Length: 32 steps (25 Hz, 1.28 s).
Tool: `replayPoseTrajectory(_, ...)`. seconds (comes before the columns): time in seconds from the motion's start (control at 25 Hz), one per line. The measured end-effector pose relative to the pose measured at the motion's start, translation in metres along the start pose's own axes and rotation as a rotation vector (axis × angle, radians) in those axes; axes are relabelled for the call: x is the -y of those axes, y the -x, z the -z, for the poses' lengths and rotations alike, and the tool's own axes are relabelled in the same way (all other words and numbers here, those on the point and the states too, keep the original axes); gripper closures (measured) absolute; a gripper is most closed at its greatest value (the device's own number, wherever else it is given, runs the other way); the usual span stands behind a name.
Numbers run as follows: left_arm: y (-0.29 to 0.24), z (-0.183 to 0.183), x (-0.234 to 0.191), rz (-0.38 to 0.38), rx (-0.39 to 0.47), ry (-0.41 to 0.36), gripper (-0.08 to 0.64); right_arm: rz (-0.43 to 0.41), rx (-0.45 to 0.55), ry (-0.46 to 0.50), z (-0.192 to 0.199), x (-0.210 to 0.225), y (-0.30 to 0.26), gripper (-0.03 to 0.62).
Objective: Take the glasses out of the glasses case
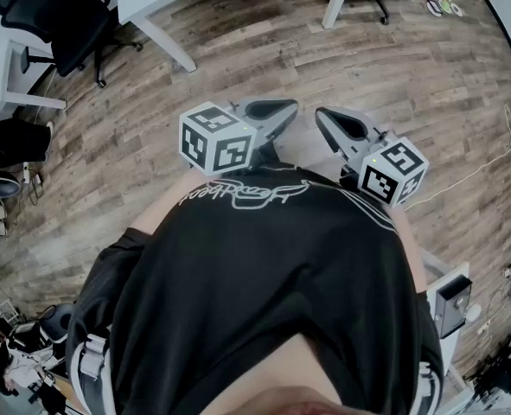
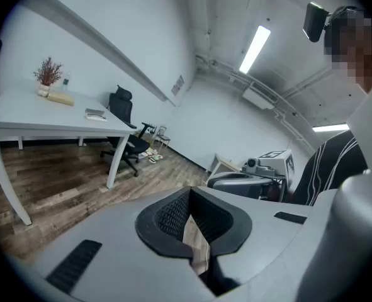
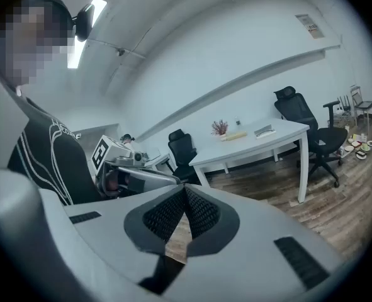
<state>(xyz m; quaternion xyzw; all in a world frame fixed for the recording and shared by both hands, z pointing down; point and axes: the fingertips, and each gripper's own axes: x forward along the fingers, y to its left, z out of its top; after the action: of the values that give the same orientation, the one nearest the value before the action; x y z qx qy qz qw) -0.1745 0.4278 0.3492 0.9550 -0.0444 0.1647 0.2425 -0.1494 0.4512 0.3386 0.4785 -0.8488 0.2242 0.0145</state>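
No glasses case or glasses can be made out with certainty in any view. In the head view my left gripper and right gripper are held close in front of the person's black shirt, above the wooden floor. Both point away from the body, side by side and a little apart. The left gripper has its jaws together with nothing between them, and so does the right gripper. Each gripper view catches the other: the right gripper and the left gripper.
A white table stands some way off and carries a small potted plant, a pale roll and a flat object I cannot identify. Black office chairs stand beside it. Wood-plank floor lies below.
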Motion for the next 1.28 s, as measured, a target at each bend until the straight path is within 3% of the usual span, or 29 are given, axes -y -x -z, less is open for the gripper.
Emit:
replayPoseTrajectory(0.64, -0.010, -0.010, 0.003, -0.010, 0.005, 0.009, 0.554, 0.018, 0.046, -0.016, -0.012, 0.017, 0.013, 0.583)
replayPoseTrajectory(1.04, -0.022, -0.025, -0.039, -0.012, 0.034, 0.044, 0.554, 0.038, 0.037, -0.009, -0.019, 0.052, -0.020, 0.584)
replayPoseTrajectory(1.28, -0.034, -0.058, -0.088, -0.016, 0.054, 0.067, 0.554, 0.034, 0.029, -0.021, -0.043, 0.092, -0.059, 0.584)
